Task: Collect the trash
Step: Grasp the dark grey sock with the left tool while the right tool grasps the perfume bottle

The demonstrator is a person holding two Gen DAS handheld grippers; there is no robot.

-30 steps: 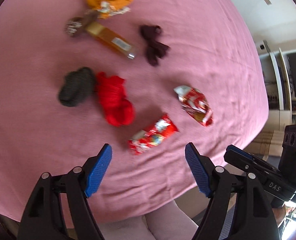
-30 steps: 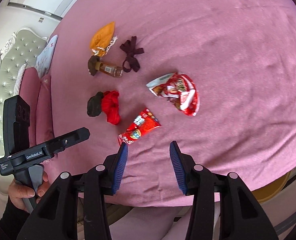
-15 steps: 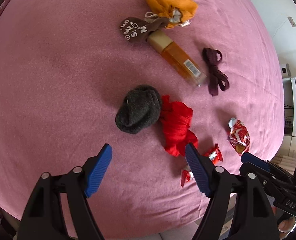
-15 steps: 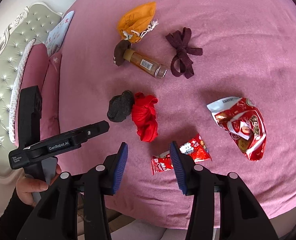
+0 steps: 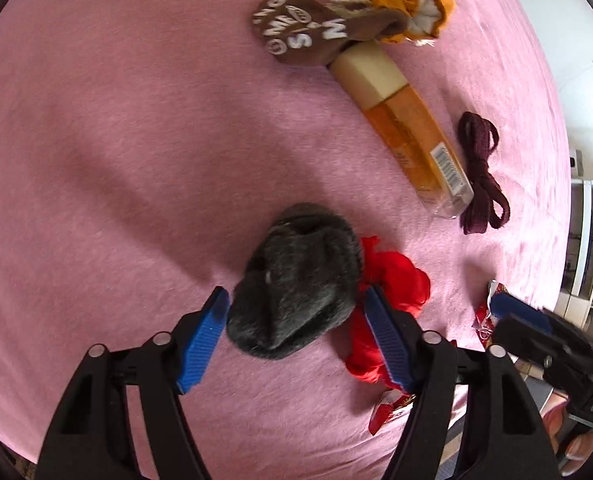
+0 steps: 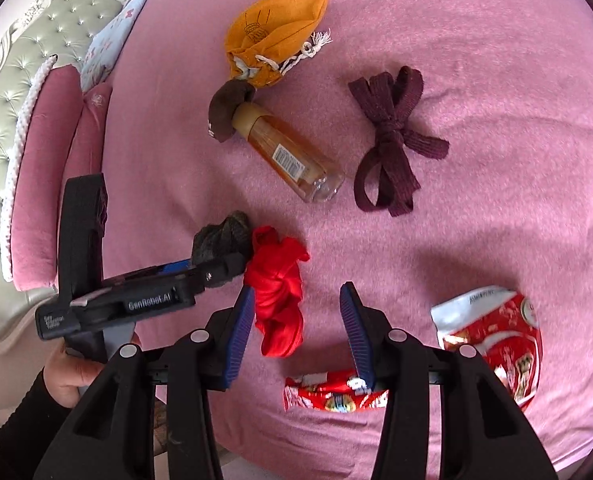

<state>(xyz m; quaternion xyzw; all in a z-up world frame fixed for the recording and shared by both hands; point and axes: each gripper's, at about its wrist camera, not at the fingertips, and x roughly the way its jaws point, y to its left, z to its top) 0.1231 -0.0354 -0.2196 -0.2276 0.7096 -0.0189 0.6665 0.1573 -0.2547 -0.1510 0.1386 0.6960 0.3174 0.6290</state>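
Note:
My left gripper [image 5: 296,332] points steeply down at a dark grey rolled sock [image 5: 296,284], which lies between its blue pads. The jaws are closing and a thin gap still shows on each side. A red cloth [image 6: 276,288] touches the sock's right side, and my right gripper [image 6: 298,332] hovers open over that cloth's lower end. A red snack wrapper [image 6: 332,396] lies partly under the right finger. A crumpled red and white snack bag [image 6: 492,332] lies further right. The left gripper [image 6: 216,268] also shows in the right wrist view, over the sock [image 6: 224,236].
On the pink cover [image 5: 116,140] further back lie an orange pouch [image 6: 272,32], a brown printed sock [image 5: 304,28], an amber bottle [image 5: 412,136] and a dark maroon bow [image 6: 388,144]. A tufted sofa with pink cushions [image 6: 44,152] stands at the left.
Both grippers have come down closer to the cover. The left one has moved from above the wrappers to the grey sock and its jaws have narrowed. The right one now hangs over the red cloth.

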